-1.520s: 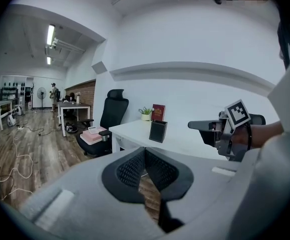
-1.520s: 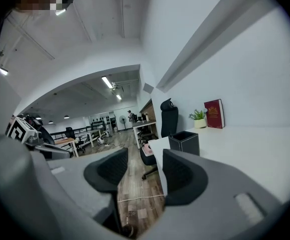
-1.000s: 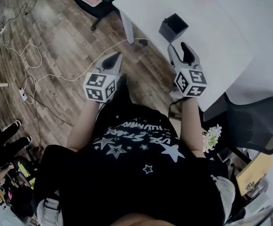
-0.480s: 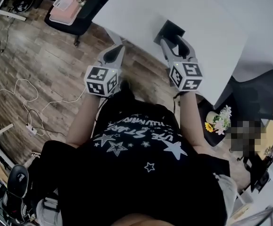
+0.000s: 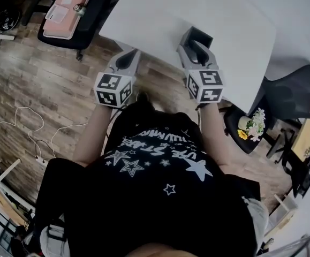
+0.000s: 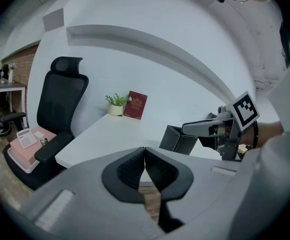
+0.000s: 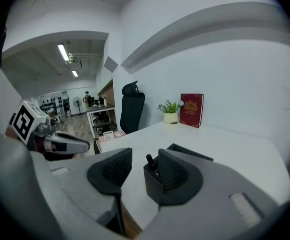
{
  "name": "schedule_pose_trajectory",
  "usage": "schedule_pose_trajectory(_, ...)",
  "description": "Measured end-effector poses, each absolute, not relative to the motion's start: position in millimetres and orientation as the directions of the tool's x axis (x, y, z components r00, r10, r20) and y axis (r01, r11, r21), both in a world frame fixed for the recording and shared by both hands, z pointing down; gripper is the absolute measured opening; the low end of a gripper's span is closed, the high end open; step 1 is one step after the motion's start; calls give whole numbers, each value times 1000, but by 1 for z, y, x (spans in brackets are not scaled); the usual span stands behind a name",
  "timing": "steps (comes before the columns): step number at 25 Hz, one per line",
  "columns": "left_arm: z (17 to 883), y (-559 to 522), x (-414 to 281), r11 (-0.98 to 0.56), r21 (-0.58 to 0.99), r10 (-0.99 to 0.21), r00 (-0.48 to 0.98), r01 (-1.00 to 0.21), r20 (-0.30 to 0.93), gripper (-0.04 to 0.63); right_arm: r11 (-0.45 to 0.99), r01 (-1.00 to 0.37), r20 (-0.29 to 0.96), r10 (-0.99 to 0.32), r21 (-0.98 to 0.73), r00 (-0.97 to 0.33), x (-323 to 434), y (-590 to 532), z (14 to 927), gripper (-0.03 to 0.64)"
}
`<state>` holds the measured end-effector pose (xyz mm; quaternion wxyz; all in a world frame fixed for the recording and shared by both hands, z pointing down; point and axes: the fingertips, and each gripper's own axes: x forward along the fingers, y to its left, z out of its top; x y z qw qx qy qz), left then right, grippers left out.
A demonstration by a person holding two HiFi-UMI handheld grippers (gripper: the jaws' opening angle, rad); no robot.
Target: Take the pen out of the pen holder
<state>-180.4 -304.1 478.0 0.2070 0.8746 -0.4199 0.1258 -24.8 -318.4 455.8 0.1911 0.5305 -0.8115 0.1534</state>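
The right tool (image 7: 137,160), jaws apart, is being closed about the pen (image 7: 149,160) in the pen holder (image 7: 152,186) at 12 o'clock; the left tool (image 6: 145,156) is shut.

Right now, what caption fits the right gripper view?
Right gripper, jaws closing but not yet touching, lines up on the pen standing in its holder on the table.

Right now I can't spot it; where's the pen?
In the right gripper view, the pen stands in the black pen holder, between the right gripper's closing jaws.
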Motion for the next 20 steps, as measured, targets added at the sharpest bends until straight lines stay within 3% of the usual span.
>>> schedule_pose_trajectory(7, 484, -313, -180, -587, 268, -656, 643, -764, 395, 11, 327, -945, 504, -813, -19, -291, -22, -324, 463, 140)
schedule_pose_trajectory(20, 482, -307, -182, -578, 249, -670, 626, -777, 399, 11, 345, -934, 522, -815, 90, -251, -19, -330, 465, 47)
